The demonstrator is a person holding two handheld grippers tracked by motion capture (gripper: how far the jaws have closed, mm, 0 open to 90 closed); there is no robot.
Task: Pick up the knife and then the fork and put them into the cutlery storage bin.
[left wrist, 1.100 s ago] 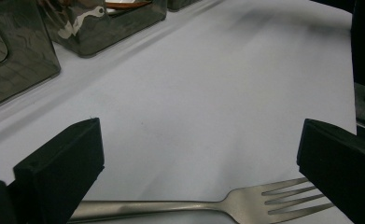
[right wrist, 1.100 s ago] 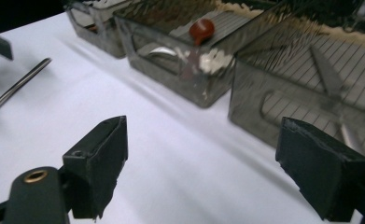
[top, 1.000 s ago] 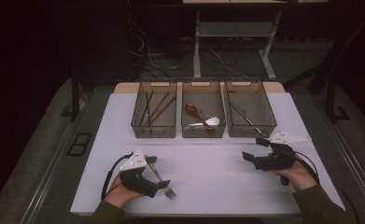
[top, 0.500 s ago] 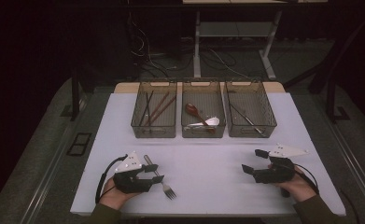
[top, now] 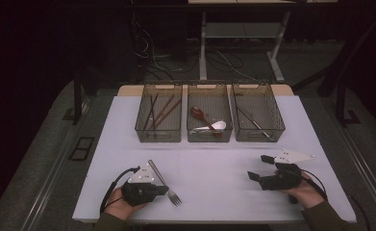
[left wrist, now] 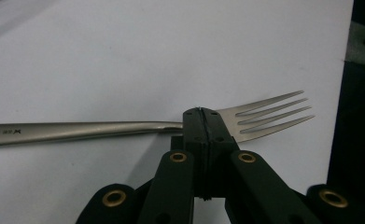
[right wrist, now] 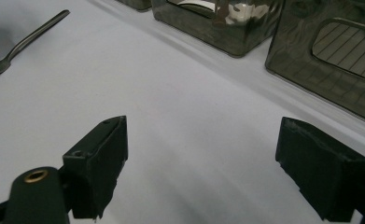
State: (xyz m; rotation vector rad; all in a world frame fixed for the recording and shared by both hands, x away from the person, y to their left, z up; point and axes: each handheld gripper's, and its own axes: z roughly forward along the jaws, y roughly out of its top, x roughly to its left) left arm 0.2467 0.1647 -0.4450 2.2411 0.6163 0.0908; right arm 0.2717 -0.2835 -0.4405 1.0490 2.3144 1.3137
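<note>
counter (top: 214,178): plain white top, three dark mesh bins (top: 209,113) along the far edge
room: dim, cables on the floor
fork (top: 165,184): lying flat, near-left
left tool (left wrist: 203,122): just clamped on the fork's neck
right tool (right wrist: 201,165): wide apart, empty

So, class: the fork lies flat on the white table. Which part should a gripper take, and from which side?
Probably the neck, just behind the tines, from the near edge. The fork lies flat, handle slim, so jaws pinch its narrow neck. The left gripper is shut there already.
</note>
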